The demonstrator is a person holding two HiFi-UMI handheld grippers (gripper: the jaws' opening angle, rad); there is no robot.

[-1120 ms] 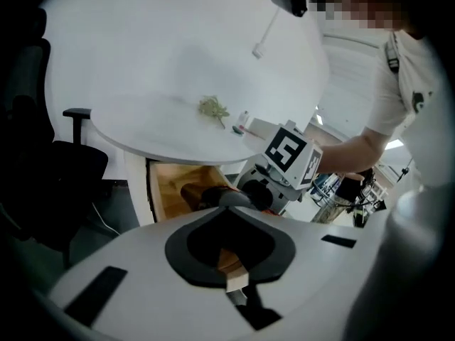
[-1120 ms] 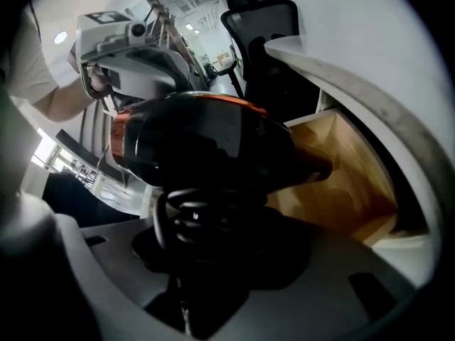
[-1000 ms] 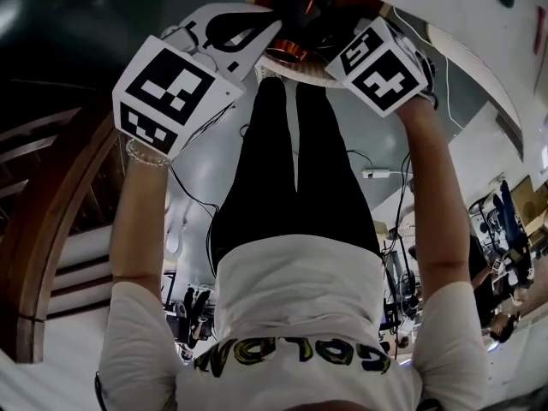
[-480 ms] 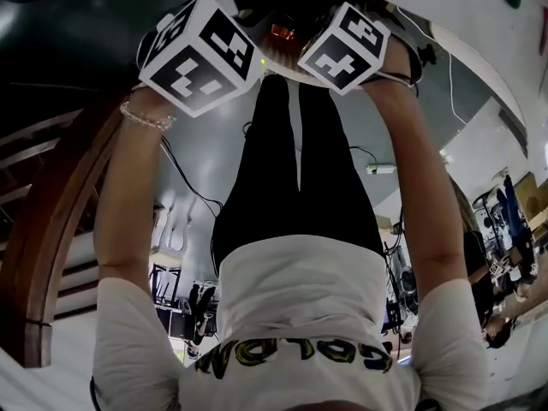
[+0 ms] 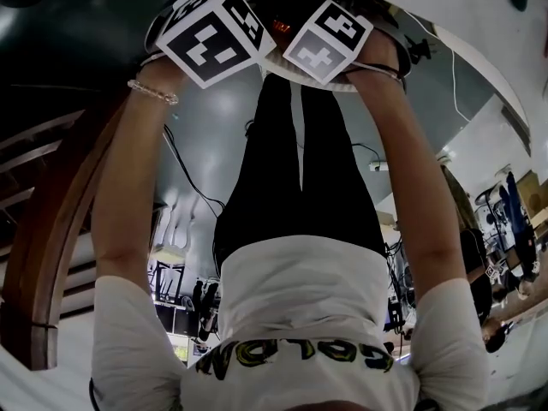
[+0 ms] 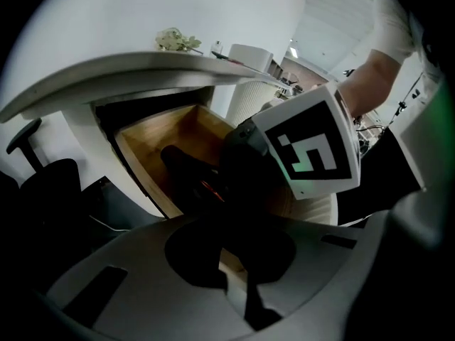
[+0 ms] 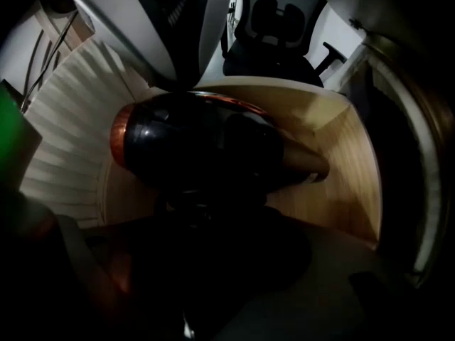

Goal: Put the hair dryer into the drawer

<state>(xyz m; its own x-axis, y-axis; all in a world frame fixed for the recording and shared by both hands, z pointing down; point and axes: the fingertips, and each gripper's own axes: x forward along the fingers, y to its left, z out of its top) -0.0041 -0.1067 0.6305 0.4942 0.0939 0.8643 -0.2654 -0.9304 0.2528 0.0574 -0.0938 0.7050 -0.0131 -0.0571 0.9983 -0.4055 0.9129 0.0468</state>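
Note:
The black hair dryer [image 7: 206, 148], with a copper ring at its end, hangs low over the open wooden drawer [image 7: 348, 169]. My right gripper [image 7: 213, 208] points straight down and is shut on the dryer's body. In the left gripper view the dryer [image 6: 192, 176] is a dark shape inside the drawer [image 6: 160, 130], beside the right gripper's marker cube [image 6: 309, 151]. My left gripper [image 6: 227, 215] sits close behind the dryer; its jaws are lost in shadow. In the head view both marker cubes [image 5: 214, 28] [image 5: 330, 39] hide the jaws and most of the dryer.
A white tabletop [image 6: 142, 66] overhangs the drawer, with a small plant [image 6: 174, 40] on it. A white pleated column [image 6: 249, 84] stands behind. Black office chairs [image 6: 43, 176] [image 7: 274, 20] stand nearby. Cables and equipment lie on the floor behind the person.
Both grippers have sunk toward the drawer with the dryer and tilted, so their cubes show other faces. The dryer's copper glow is now mostly hidden behind them.

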